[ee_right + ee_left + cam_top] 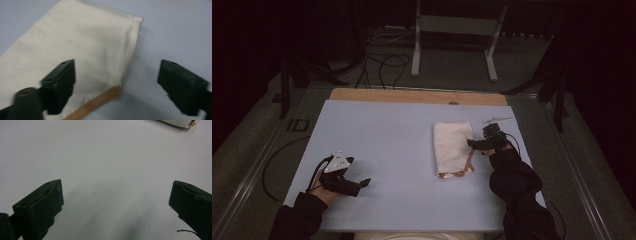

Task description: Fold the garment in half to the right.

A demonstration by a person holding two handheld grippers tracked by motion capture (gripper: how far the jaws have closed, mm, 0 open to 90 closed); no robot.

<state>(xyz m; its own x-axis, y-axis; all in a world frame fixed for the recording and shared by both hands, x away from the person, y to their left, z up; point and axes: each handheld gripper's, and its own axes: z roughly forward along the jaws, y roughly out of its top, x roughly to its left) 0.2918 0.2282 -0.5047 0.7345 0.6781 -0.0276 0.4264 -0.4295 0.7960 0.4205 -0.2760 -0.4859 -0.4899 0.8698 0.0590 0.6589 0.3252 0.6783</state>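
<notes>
Pale blue table [402,150], unlabelled cream cloth [452,145], right gripper [476,143] open

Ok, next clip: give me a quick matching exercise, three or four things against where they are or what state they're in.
Things:
1. folded cloth
2. left gripper
3. right gripper
4. wooden strip

Places or states:
A. along the table's far edge
B. open over bare tabletop, near left
C. cream, with an orange edge
D. open at the cloth's right edge

Pairs: 1-C, 2-B, 3-D, 4-A
</notes>
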